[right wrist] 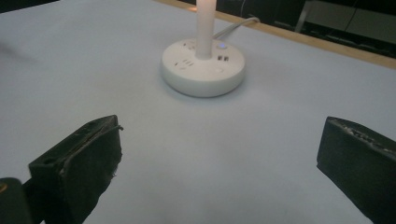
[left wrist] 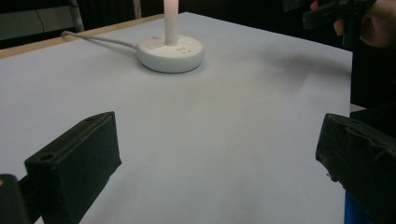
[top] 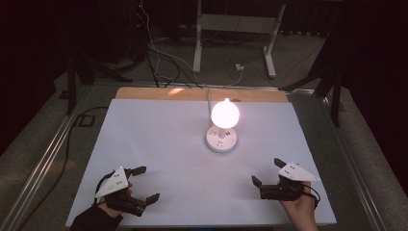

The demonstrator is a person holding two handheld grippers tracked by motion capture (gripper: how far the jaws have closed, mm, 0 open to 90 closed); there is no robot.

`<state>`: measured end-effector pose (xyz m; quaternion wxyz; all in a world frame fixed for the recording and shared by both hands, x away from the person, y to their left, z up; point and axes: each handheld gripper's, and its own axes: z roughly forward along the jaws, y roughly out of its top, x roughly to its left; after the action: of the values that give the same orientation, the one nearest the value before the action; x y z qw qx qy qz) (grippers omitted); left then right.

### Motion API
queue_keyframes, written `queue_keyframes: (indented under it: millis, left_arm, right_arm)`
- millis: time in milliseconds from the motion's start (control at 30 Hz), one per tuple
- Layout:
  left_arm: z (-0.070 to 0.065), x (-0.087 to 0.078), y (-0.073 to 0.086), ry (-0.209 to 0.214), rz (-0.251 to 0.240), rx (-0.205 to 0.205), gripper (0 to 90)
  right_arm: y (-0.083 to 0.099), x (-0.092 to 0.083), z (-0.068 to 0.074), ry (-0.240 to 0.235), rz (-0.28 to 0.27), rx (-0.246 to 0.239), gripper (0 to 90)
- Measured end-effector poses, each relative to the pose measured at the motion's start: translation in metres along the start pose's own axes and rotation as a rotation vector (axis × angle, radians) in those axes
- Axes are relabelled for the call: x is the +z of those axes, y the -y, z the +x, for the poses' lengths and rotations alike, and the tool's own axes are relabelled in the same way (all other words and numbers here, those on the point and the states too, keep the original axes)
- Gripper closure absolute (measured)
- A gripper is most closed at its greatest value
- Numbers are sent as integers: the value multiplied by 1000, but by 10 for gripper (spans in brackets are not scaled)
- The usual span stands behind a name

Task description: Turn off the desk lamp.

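In the high view, the round white plastic lamp base (top: 222, 139) with its glowing globe stands upright right of centre on the white table sheet (top: 159, 139), far from both grippers. The right gripper (top: 267, 172) looks somewhat nearer than the left gripper (top: 144, 183); both have jaws wide apart, holding nothing.

In the left gripper view, the base (left wrist: 170, 53) lies far ahead, left of centre, its stem vertical.

In the right gripper view, the base (right wrist: 203, 67) sits straight ahead between the spread, empty jaws.

Smooth white plastic lamp base (right wrist: 203, 70) at twelve o'clock; matt pale tabletop (top: 159, 144), bare wood edge strip (top: 144, 93) beyond.
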<state>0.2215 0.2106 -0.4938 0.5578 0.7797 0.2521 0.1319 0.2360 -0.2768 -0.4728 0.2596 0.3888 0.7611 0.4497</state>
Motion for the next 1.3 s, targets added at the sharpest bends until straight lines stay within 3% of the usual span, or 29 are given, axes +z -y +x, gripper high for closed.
queue_keyframes:
  millis: [200,367,467,1300]
  left_arm:
    - [0,0,0,0,0,0,4]
    - [0,0,0,1,2,1,5]
    - [0,0,0,-1,3,-2,4]
    - [0,0,0,2,1,-1,5]
  right_arm:
    - [-12,1,-5,7,-15,8,0]
    - [-21,5,-8,-15,-28,20,0]
    - [-28,11,-8,-27,-43,2,0]
    - [-62,59,-13,-151,-57,21,0]
